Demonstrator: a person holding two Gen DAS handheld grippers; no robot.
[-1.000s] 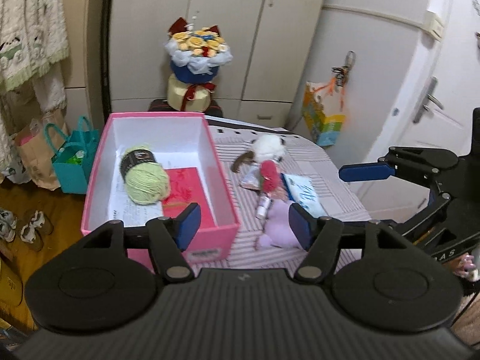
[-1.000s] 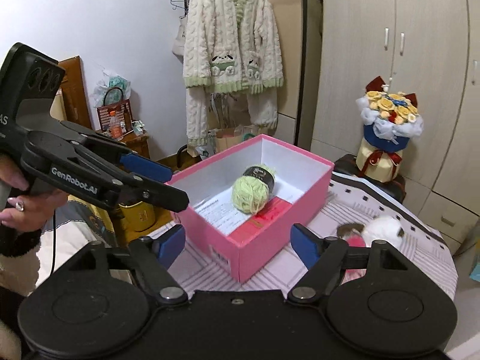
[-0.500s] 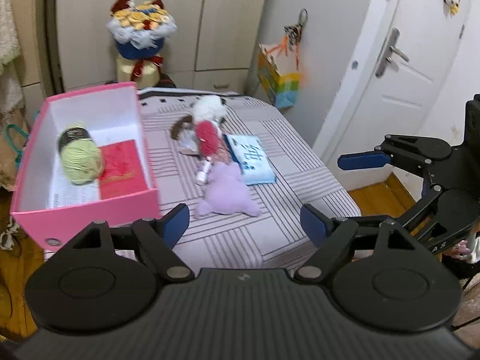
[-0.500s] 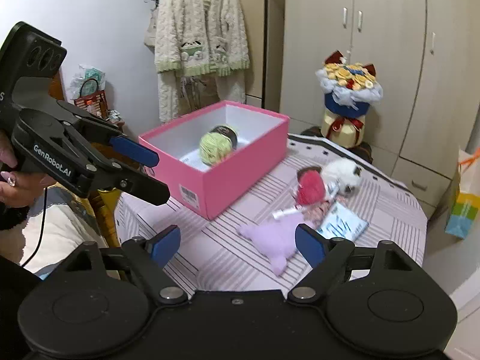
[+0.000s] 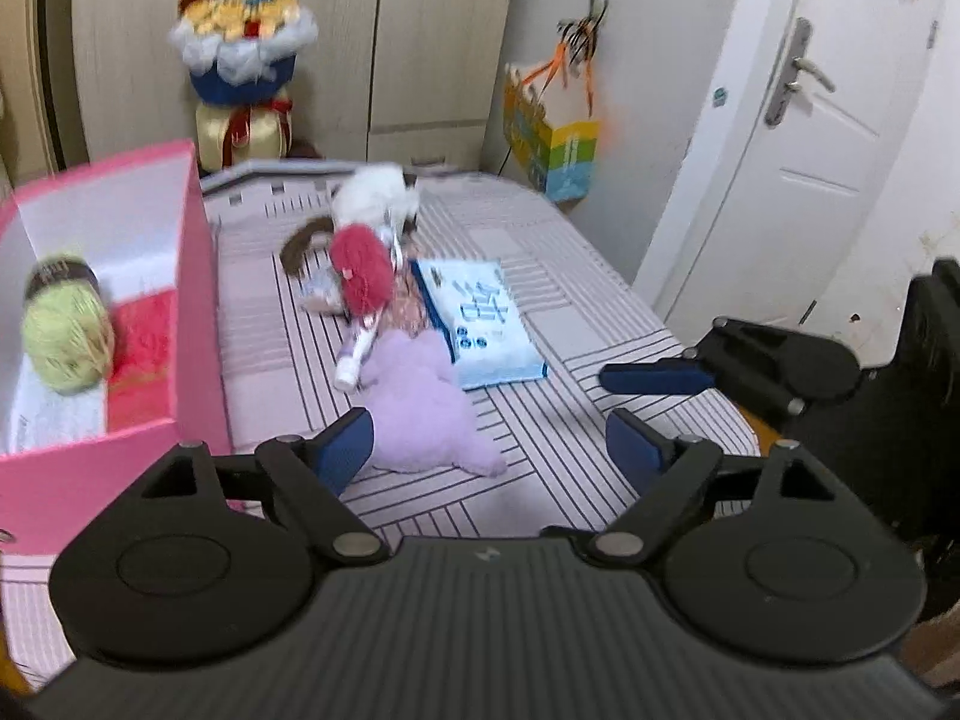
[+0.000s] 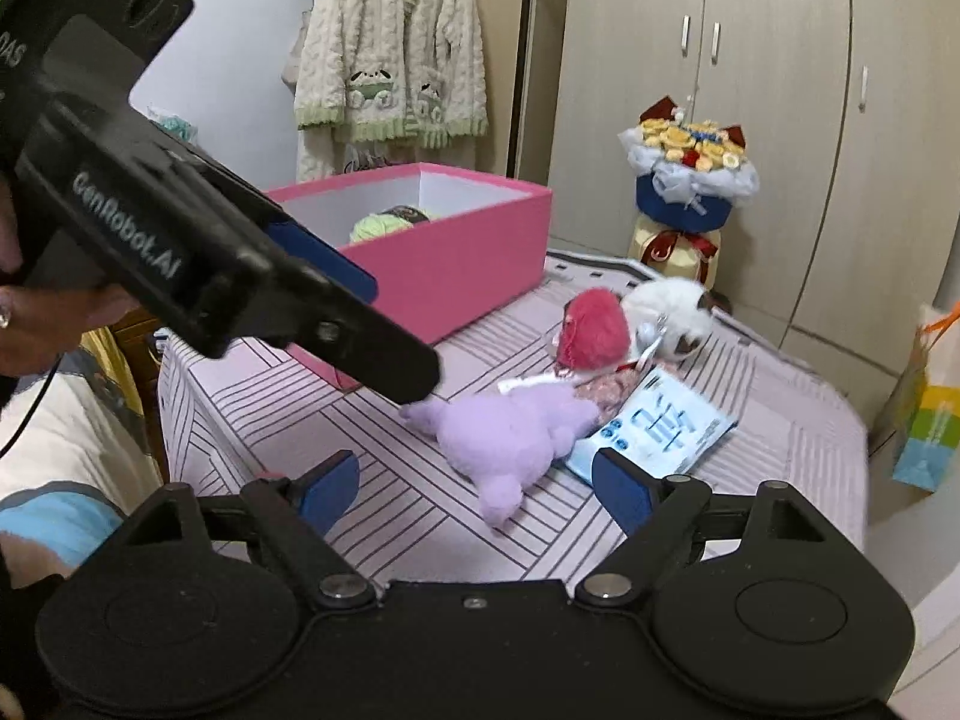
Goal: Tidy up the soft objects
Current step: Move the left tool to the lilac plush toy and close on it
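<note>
A purple plush toy (image 5: 420, 402) lies on the striped table (image 5: 570, 324), also in the right wrist view (image 6: 510, 432). Behind it lie a red fluffy ball (image 5: 360, 267), a white plush cat (image 5: 375, 195) and a blue tissue pack (image 5: 480, 318). A pink box (image 5: 198, 300) at the left holds a green yarn ball (image 5: 66, 330) and a red item. My left gripper (image 5: 489, 450) is open, its left finger just beside the purple plush. My right gripper (image 6: 474, 483) is open just in front of the plush.
A flower bouquet (image 5: 243, 54) stands behind the table by the wardrobe. A colourful gift bag (image 5: 552, 144) hangs near the white door (image 5: 828, 138). A knitted cardigan (image 6: 390, 60) hangs on the wall. The table edge drops off at the right.
Both grippers have moved away from the pink box toward the pile of soft toys and come closer to the purple plush. Both stay open.
</note>
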